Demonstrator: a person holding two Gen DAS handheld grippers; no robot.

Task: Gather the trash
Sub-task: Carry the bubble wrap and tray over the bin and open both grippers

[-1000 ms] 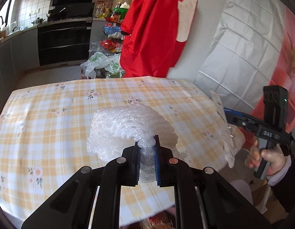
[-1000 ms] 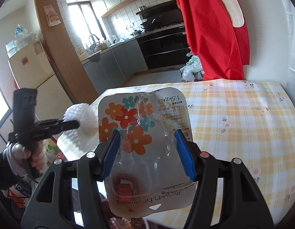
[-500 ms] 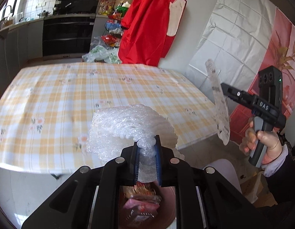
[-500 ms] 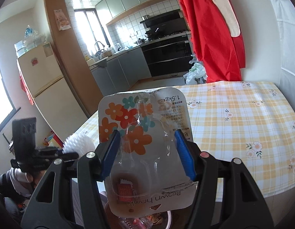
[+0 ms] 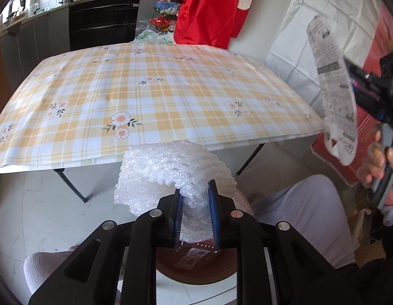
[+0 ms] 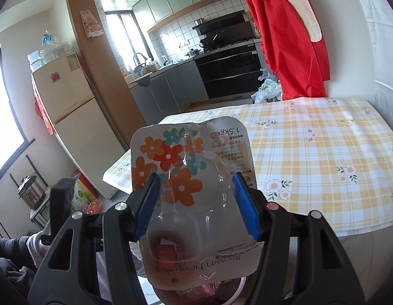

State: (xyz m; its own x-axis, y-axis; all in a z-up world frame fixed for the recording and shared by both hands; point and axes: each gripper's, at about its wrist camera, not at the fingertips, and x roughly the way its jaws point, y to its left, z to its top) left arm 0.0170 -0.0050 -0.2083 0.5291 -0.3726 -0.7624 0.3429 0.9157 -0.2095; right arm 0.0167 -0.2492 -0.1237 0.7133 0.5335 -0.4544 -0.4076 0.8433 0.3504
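Tabletop (image 5: pixel 171 81) cleared. Left hand-held gripper (image 5: pixel 195 211) opening around bubble wrap (image 5: pixel 171 167) above bin (image 5: pixel 196 272); right hand-held gripper (image 6: pixel 196 203) clamped on packaging (image 6: pixel 193 167), drop pending.

Landmark: the table (image 6: pixel 323 152), under its yellow checked cloth.
My right gripper (image 6: pixel 196 203): off the table's near left corner, blue pads clamped on the side edges of a flat clear blister pack (image 6: pixel 193 178) (flower print, upright).
Bin (image 6: pixel 196 294): I see its reddish rim directly under the pack, beside the table edge.
Left gripper (image 6: pixel 61 198): further left of the table, low; only its black body shows.
Red cloth (image 6: pixel 285 38): hanging beyond the table's far edge.
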